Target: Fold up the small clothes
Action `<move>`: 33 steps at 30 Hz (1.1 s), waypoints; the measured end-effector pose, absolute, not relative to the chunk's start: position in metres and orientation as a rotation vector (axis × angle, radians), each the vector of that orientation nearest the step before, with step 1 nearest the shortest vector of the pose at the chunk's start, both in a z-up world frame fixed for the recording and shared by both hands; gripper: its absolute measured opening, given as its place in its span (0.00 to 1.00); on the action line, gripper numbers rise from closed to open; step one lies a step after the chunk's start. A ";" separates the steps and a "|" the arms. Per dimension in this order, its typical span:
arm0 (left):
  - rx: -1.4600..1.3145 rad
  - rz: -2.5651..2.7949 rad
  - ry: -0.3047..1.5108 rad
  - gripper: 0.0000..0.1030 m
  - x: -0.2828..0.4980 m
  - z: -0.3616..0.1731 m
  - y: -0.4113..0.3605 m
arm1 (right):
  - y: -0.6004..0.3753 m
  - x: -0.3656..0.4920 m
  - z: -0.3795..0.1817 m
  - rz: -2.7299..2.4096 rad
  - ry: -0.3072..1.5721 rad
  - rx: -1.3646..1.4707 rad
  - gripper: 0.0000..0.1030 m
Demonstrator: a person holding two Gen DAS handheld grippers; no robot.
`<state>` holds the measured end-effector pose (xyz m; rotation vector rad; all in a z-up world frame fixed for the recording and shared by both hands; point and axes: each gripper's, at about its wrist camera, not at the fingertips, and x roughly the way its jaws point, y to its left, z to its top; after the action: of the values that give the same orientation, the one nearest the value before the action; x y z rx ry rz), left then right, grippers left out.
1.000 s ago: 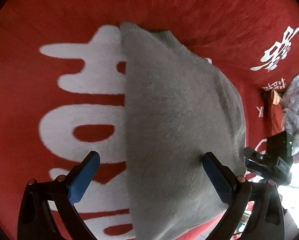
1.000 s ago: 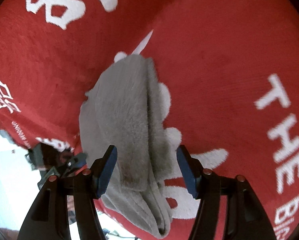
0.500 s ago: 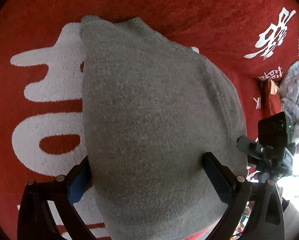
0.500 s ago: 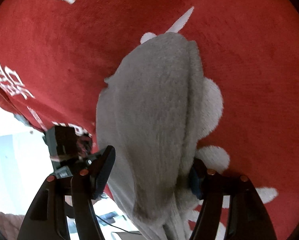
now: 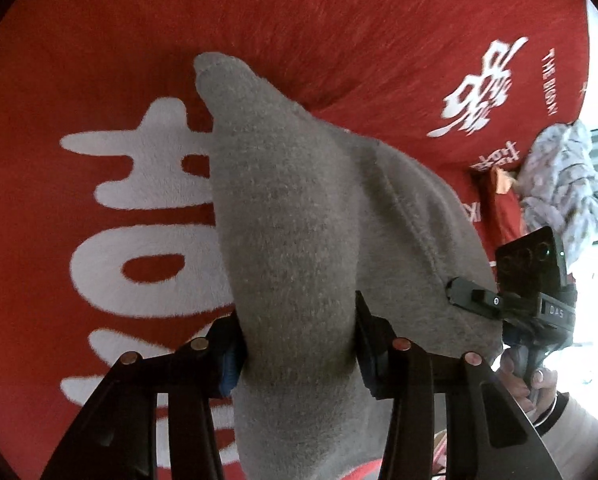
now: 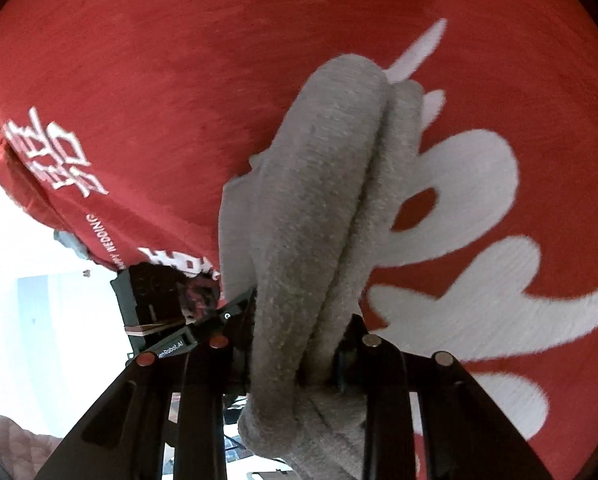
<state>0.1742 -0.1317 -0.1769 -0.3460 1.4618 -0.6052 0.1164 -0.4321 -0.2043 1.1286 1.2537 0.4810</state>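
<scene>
Above the red cloth (image 5: 339, 20) on the worktop: grey garment (image 5: 295, 240) lifted between both tools, left gripper (image 5: 297, 344) and right gripper (image 6: 295, 344) each clamped on a bunched edge, probably to carry one half over.

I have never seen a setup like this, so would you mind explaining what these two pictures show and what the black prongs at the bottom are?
There is no robot here: a person holds a hand tool with two jaws in each hand, and each tool carries a wide-angle camera looking along them. One picture comes from the left gripper, the other from the right gripper. The black prongs are the tools' own arms. Both have closed on the same grey fleece garment, bunching its edge. Beneath lies a red cloth with large white lettering. In the left view you can see the other tool, in the person's hand, and a pale patterned bundle at the cloth's edge.
</scene>
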 end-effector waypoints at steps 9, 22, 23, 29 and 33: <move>-0.324 -0.554 1.450 0.47 0.136 -0.147 -0.063 | -0.385 0.097 -0.174 0.568 1.268 1.092 0.30; -0.129 -0.242 1.482 0.62 0.093 -0.173 0.004 | -0.316 0.076 -0.204 0.386 1.497 0.832 0.34; -0.126 -0.217 1.475 0.62 0.092 -0.172 0.009 | -0.320 0.075 -0.203 0.334 1.515 0.771 0.35; -0.118 -0.139 1.465 0.62 0.082 -0.163 0.032 | -0.345 0.068 -0.183 0.103 1.534 0.582 0.36; -0.077 -0.164 1.457 0.62 0.073 -0.157 0.019 | -0.340 0.060 -0.163 0.158 1.497 0.638 0.36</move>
<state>0.0727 0.0188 -0.1567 -0.0774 1.4569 -0.1644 0.0595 -0.3398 -0.1628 0.6382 1.4969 0.1577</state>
